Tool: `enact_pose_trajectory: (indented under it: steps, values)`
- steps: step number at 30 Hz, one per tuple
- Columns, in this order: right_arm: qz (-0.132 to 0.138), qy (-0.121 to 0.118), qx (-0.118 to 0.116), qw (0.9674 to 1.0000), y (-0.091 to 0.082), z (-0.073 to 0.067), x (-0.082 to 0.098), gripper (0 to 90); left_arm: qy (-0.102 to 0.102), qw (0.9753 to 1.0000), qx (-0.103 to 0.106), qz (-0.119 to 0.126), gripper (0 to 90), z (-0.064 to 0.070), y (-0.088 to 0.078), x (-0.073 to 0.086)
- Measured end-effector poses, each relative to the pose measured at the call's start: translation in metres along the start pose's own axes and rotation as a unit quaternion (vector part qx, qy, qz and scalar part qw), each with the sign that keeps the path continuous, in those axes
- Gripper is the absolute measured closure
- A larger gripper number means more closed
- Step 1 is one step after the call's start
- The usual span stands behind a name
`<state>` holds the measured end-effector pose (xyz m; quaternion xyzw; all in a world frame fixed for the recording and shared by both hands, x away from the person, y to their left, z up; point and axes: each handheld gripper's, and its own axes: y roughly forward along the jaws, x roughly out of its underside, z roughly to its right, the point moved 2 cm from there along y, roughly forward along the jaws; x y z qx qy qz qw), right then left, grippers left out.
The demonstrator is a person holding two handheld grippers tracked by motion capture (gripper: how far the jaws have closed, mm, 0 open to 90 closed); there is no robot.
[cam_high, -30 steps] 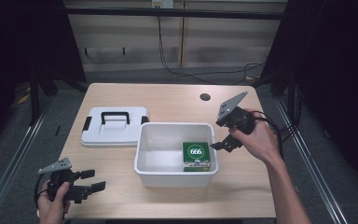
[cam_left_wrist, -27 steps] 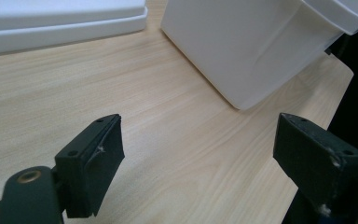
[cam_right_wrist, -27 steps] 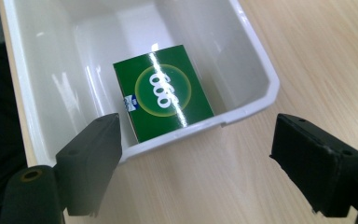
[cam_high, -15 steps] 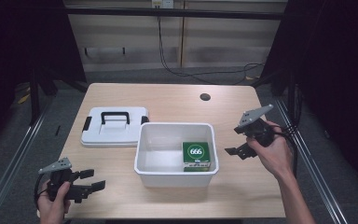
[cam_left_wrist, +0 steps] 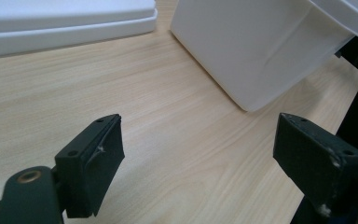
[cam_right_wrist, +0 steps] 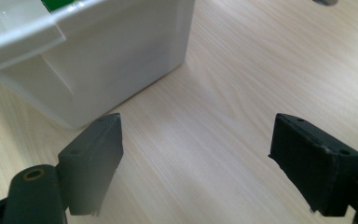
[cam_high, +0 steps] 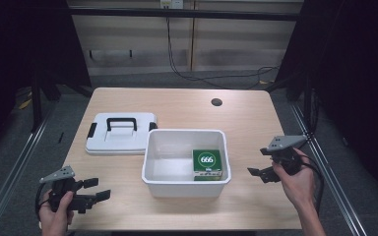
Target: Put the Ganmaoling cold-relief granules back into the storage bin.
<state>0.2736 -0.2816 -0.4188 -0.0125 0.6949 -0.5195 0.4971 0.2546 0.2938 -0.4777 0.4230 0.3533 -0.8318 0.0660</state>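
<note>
white: one bin [cam_high: 150,169], one lid [cam_high: 120,142]

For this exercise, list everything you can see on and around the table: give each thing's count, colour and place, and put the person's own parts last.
Table: one, light wood, centre.
Bin: one, white, open, middle of the table.
Box: one, green, marked 666, inside the bin at its right.
Lid: one, white with a black handle, flat on the table left of the bin.
Hole: one, dark, far right of the tabletop.
Left gripper: one, black, open, near left corner.
Right gripper: one, black, open, right of the bin.
Hands: two, one holding each gripper.
</note>
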Motion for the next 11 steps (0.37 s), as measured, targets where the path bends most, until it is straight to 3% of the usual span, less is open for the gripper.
enact_pose_trajectory:
  steps: [4,11]
  values:
    - [0.006,0.028,-0.014,0.9995,0.005,0.003,0.02,16.6,-0.001,1.0,-0.001,0.0,16.1,0.0,0.0,0.0]
    - [0.027,0.065,-0.005,0.9975,0.009,0.005,0.048,15.5,0.0,1.0,0.001,0.004,16.1,0.0,-0.003,0.0]
